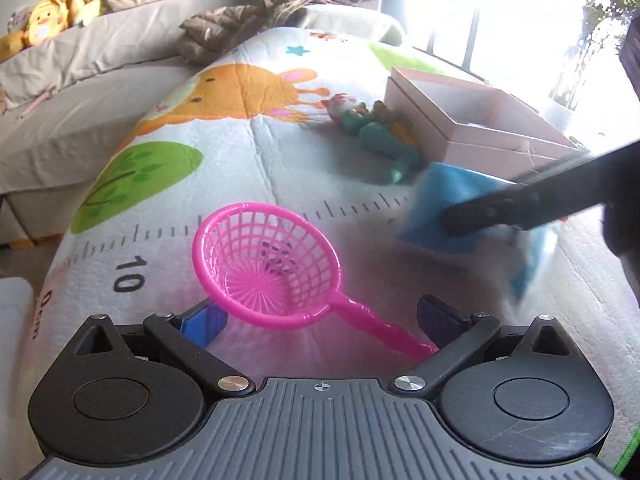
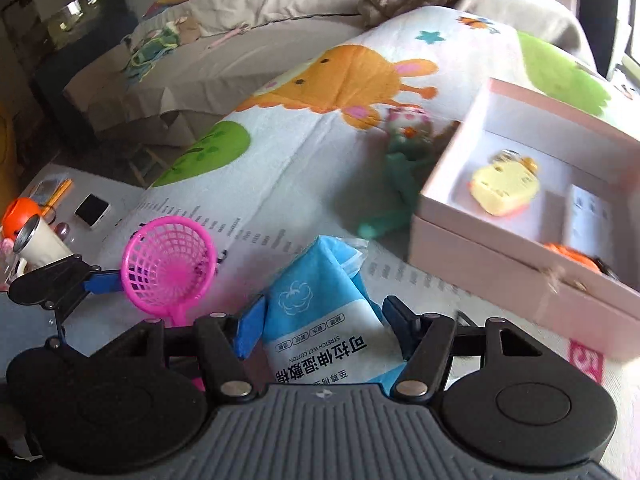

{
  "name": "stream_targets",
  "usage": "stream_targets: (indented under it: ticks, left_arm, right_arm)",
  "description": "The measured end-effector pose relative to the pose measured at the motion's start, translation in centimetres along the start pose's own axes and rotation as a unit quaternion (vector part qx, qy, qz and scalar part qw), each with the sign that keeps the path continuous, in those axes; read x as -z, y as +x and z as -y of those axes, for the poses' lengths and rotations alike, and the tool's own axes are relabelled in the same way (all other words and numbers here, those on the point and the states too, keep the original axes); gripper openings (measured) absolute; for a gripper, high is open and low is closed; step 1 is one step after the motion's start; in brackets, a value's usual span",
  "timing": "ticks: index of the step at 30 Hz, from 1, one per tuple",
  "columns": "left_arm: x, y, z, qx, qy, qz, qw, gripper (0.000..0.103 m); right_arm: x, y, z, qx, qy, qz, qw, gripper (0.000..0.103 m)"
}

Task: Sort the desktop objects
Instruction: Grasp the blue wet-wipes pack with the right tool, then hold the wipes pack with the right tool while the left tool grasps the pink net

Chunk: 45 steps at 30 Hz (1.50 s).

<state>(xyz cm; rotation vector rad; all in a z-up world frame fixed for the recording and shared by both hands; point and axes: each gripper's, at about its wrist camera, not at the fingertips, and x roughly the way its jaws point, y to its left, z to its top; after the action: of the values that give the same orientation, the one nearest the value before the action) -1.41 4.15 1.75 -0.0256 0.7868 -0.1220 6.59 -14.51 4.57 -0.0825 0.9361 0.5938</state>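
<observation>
Two close wrist views, shared mat (image 1: 280, 168)

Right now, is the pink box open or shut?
Open. The pink box has no lid on, and the yellow toy lies inside in plain view.

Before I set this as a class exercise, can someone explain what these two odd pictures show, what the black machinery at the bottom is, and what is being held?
There is no robot here. A person holds a hand-held two-finger gripper in each hand, and each picture comes from a fisheye camera on one of them, looking along its fingers.

In the left-hand view, the left gripper is open around a pink toy strainer, which lies on a children's play mat.

In the right-hand view, the right gripper has its fingers on either side of a blue cotton-pad packet; whether they are squeezing it is unclear.

An open pink box already holds a yellow toy. A teal toy figure lies beside the box.
</observation>
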Motion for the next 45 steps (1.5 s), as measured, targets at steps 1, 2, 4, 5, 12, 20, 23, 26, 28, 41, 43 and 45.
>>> stream_targets:
  ticks: [1, 2, 4, 5, 12, 20, 23, 26, 28, 41, 43, 45]
  left_arm:
    - [-0.1, 0.2, 0.2, 0.005, 0.0, -0.002, 1.0, 0.103]
    - [-0.3, 0.5, 0.4, 0.009, 0.001, -0.004, 1.0, 0.103]
    - [-0.6, 1.2, 1.2, 0.018, 0.008, -0.007, 0.9998, 0.103]
    - [-0.9, 1.6, 1.6, 0.024, 0.012, -0.009, 0.9996, 0.103]
    - [-2.7, 3.1, 4.1, 0.042, 0.067, 0.0, 0.9969, 0.103]
    - [-2.3, 2.6, 4.1, 0.002, 0.083, -0.012, 0.9965, 0.103]
    - [-2.4, 2.7, 3.7, -0.012, 0.087, -0.015, 0.996, 0.103]
    - [-2.6, 2.4, 3.4, -0.025, 0.105, -0.011, 0.9941, 0.103]
    - [-2.7, 2.1, 3.0, -0.04, 0.124, -0.004, 0.9915, 0.103]
    - [-4.1, 2.4, 1.6, -0.048, 0.093, -0.007, 0.9945, 0.103]
    - [-4.1, 3.0, 1.9, -0.049, 0.086, -0.011, 0.995, 0.103]
    - [-4.2, 3.6, 2.2, -0.045, 0.077, -0.017, 0.9959, 0.103]
  right_arm:
    - [0.9, -0.6, 1.0, 0.016, 0.017, 0.007, 1.0, 0.064]
    - [1.6, -1.1, 1.9, 0.029, 0.031, 0.013, 0.999, 0.065]
    - [3.0, -2.1, 3.5, 0.041, 0.061, 0.028, 0.997, 0.073]
    - [3.5, -2.6, 4.1, 0.046, 0.074, 0.036, 0.996, 0.079]
    - [6.3, -4.0, 5.4, 0.129, 0.086, 0.092, 0.984, 0.088]
    - [7.5, -4.7, 6.4, 0.146, 0.114, 0.136, 0.973, 0.099]
    - [7.7, -4.4, 6.3, 0.136, 0.118, 0.133, 0.975, 0.1]
    - [7.9, -4.7, 5.7, 0.138, 0.101, 0.134, 0.976, 0.103]
    - [8.0, -4.9, 5.4, 0.14, 0.09, 0.135, 0.977, 0.103]
    - [9.2, -4.0, 2.8, 0.104, 0.034, 0.109, 0.988, 0.103]
    - [9.3, -4.4, 2.1, 0.085, 0.016, 0.11, 0.99, 0.103]
    - [9.5, -4.6, 1.6, 0.075, 0.002, 0.114, 0.991, 0.103]
